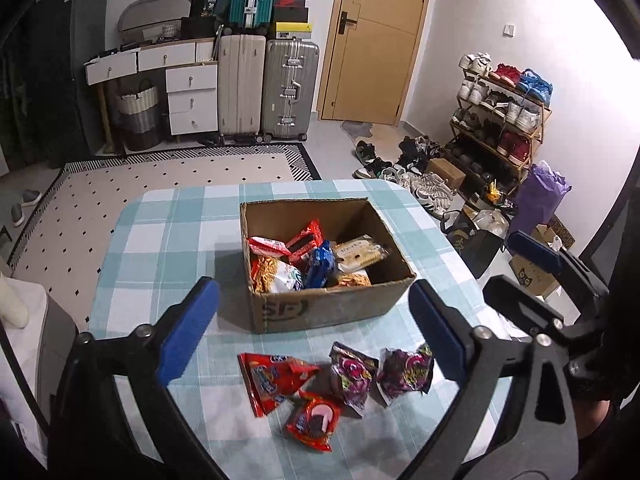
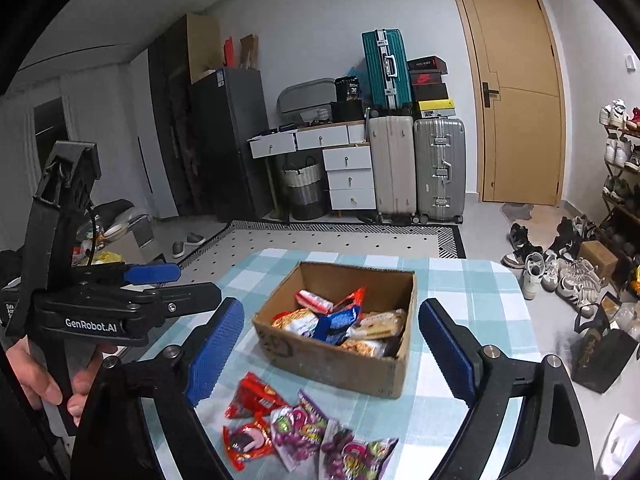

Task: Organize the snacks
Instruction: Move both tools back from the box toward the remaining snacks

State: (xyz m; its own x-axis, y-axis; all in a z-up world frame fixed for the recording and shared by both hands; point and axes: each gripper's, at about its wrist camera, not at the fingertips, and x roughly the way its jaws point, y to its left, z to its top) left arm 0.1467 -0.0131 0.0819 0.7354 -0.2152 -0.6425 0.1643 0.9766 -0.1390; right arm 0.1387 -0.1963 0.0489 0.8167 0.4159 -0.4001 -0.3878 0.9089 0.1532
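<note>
An open cardboard box (image 1: pixel 320 312) (image 2: pixel 340 372) stands on the checked table and holds several snack packets (image 1: pixel 316 264) (image 2: pixel 340 322). In front of it lie a long red packet (image 1: pixel 272 380) (image 2: pixel 254 396), a small red packet (image 1: pixel 314 420) (image 2: pixel 246 442) and two purple packets (image 1: pixel 354 376) (image 1: pixel 406 372) (image 2: pixel 298 426) (image 2: pixel 354 454). My left gripper (image 1: pixel 316 332) is open and empty above the loose packets. My right gripper (image 2: pixel 330 352) is open and empty, also above them. The right gripper shows at the right edge of the left wrist view (image 1: pixel 532 264); the left gripper shows at the left of the right wrist view (image 2: pixel 152 276).
The table (image 1: pixel 160 248) (image 2: pixel 472 300) has a blue-white checked cloth. Beyond it are a dotted rug (image 1: pixel 160 176), suitcases (image 1: pixel 268 88), white drawers (image 1: pixel 192 96), a door (image 1: pixel 376 40) and a shoe rack with shoes on the floor (image 1: pixel 496 120). Bags (image 1: pixel 480 240) sit right of the table.
</note>
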